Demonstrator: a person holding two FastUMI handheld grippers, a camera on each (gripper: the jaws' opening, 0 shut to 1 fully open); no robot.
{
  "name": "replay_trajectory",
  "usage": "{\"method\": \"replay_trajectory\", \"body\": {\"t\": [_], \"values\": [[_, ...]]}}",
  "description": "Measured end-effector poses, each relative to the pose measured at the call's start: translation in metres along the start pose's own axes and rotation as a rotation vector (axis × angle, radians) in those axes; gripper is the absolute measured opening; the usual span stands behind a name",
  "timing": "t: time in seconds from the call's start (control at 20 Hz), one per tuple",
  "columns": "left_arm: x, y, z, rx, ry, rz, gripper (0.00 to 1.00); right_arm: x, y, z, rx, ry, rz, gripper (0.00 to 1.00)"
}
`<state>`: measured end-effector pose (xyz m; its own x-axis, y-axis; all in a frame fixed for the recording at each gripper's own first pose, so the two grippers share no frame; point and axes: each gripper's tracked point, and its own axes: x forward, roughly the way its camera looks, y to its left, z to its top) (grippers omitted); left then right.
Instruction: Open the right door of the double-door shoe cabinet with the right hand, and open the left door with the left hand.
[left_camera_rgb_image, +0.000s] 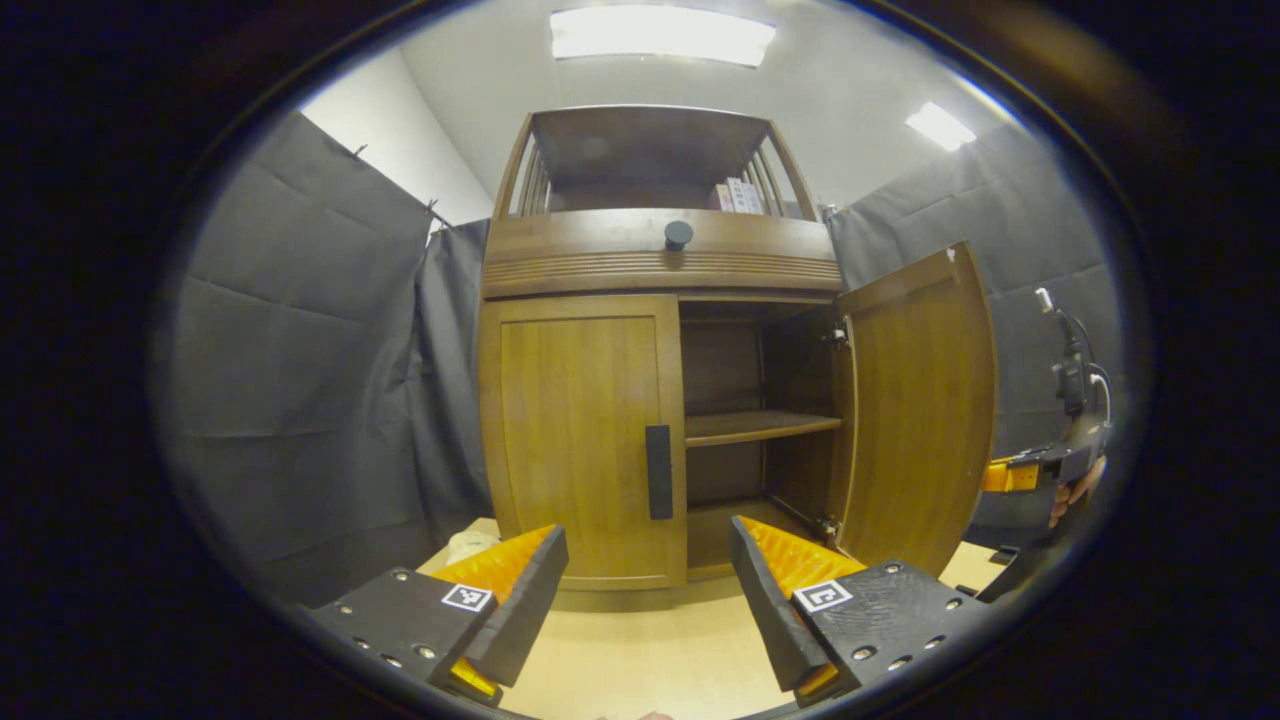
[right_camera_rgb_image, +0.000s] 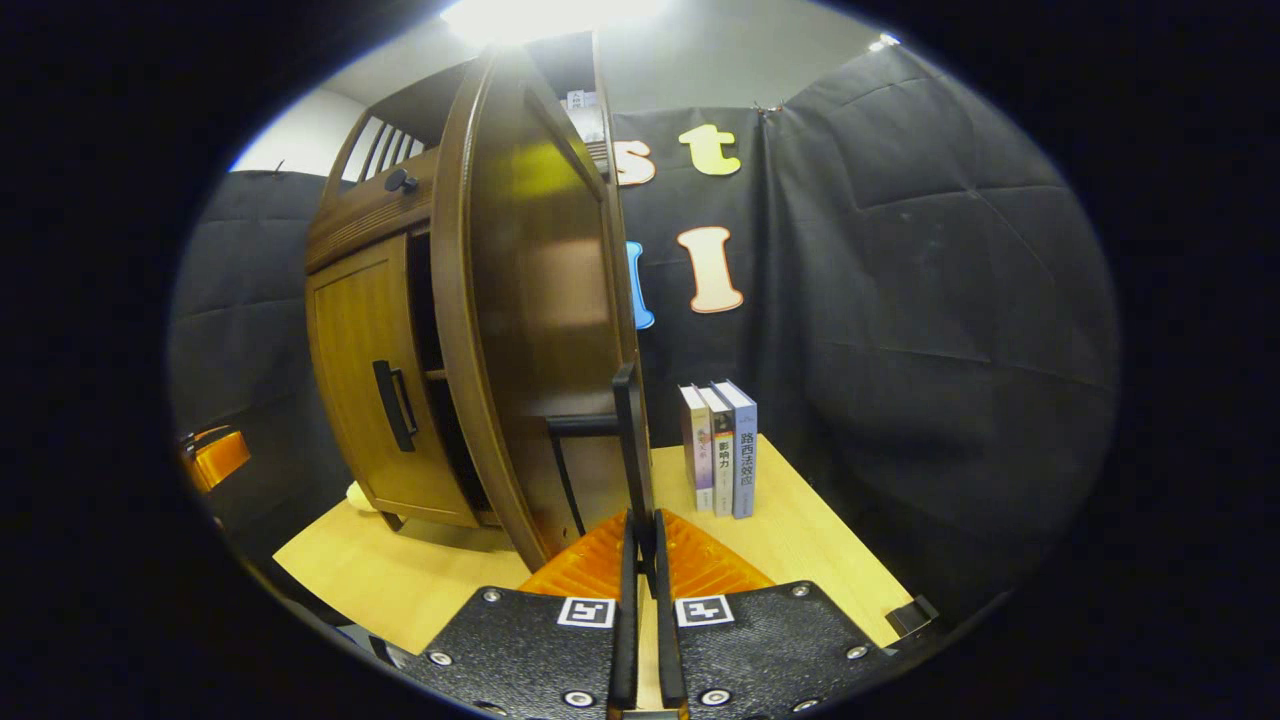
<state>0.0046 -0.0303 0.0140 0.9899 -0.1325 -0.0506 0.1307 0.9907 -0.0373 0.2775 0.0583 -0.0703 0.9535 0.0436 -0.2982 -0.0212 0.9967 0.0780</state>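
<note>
The wooden shoe cabinet (left_camera_rgb_image: 660, 260) stands on a light table. Its left door (left_camera_rgb_image: 580, 440) is closed, with a dark vertical handle (left_camera_rgb_image: 658, 472) at its inner edge. My left gripper (left_camera_rgb_image: 650, 590) is open, low in front of that handle and apart from it. The right door (left_camera_rgb_image: 920, 400) is swung wide open, baring an inner shelf (left_camera_rgb_image: 760, 427). In the right gripper view my right gripper (right_camera_rgb_image: 640, 535) is shut on the right door's handle (right_camera_rgb_image: 626, 430), beside the open door (right_camera_rgb_image: 530, 300). The left door (right_camera_rgb_image: 360, 380) shows closed there.
Three books (right_camera_rgb_image: 720, 450) stand upright on the table (right_camera_rgb_image: 400, 590) right of the cabinet, near the wall. A round knob (left_camera_rgb_image: 678, 234) sits on the cabinet's upper band. The right gripper with a hand (left_camera_rgb_image: 1050, 475) shows at the far right of the left gripper view.
</note>
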Motion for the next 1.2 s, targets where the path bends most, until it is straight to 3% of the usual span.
{"method": "replay_trajectory", "body": {"t": [0.35,0.4,0.45,0.6,0.65,0.9,1.2], "values": [[0.003,-0.002,-0.001,-0.012,0.005,-0.035,0.96,-0.023,-0.045,0.003,0.058,-0.035,-0.124,0.05],[0.004,-0.003,-0.001,-0.010,0.006,-0.039,0.96,-0.027,-0.046,0.006,0.081,-0.042,-0.117,0.00],[0.003,-0.003,-0.002,-0.008,0.010,-0.040,0.96,-0.030,-0.045,0.009,0.093,-0.054,-0.116,0.05],[0.005,-0.004,0.000,-0.018,0.007,-0.051,0.93,-0.044,-0.049,0.024,0.041,-0.097,-0.142,0.09],[0.005,-0.004,0.000,-0.018,0.003,-0.055,0.93,-0.051,-0.045,0.026,0.020,-0.114,-0.142,0.16],[0.007,-0.003,0.000,-0.015,-0.006,-0.054,0.96,-0.084,-0.041,0.046,-0.057,-0.185,-0.198,0.94],[0.007,-0.004,-0.004,-0.038,0.013,-0.044,0.93,-0.106,-0.016,0.054,-0.102,-0.196,-0.196,0.92]]}}
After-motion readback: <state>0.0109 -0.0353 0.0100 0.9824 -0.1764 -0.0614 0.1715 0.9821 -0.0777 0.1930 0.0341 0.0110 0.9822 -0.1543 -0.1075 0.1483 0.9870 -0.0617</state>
